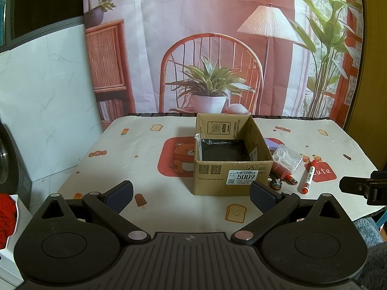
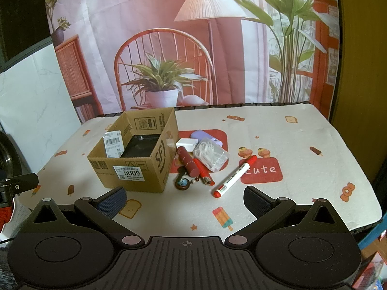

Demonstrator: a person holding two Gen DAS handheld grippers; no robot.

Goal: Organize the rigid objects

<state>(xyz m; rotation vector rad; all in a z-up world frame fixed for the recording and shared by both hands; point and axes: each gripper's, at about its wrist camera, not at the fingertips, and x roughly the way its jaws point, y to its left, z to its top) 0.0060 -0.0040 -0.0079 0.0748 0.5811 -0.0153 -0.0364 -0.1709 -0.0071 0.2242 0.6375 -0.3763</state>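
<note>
Left gripper (image 1: 191, 194) sits low centre of its view, jaws spread wide, nothing between them, hovering short of the cardboard box (image 1: 232, 169) at frame centre. Box is open-topped, with a dark flat item (image 2: 141, 146) lying on its floor. Moving right in the right wrist view: the loose items cluster just beside the box's right wall, centre of frame. A maroon tube (image 2: 187, 160) lies against a red lighter (image 2: 204, 175), with a round keychain charm (image 2: 182, 183) at their near end; behind them a white block (image 2: 187, 143) and a lilac case (image 2: 205, 136); a clear bag of white cord (image 2: 211, 155) touches the tube group. Red-capped marker (image 2: 233, 174) lies diagonally, apart from the rest, nearest the right gripper (image 2: 185, 198), whose jaws are also spread and empty at lower centre. Judged: sorting into the box has barely started. Risks: marker may roll on the cloth if pinched off-centre; tube and lighter touch, so a wide grasp could drag both; the bag is slippery.
</note>
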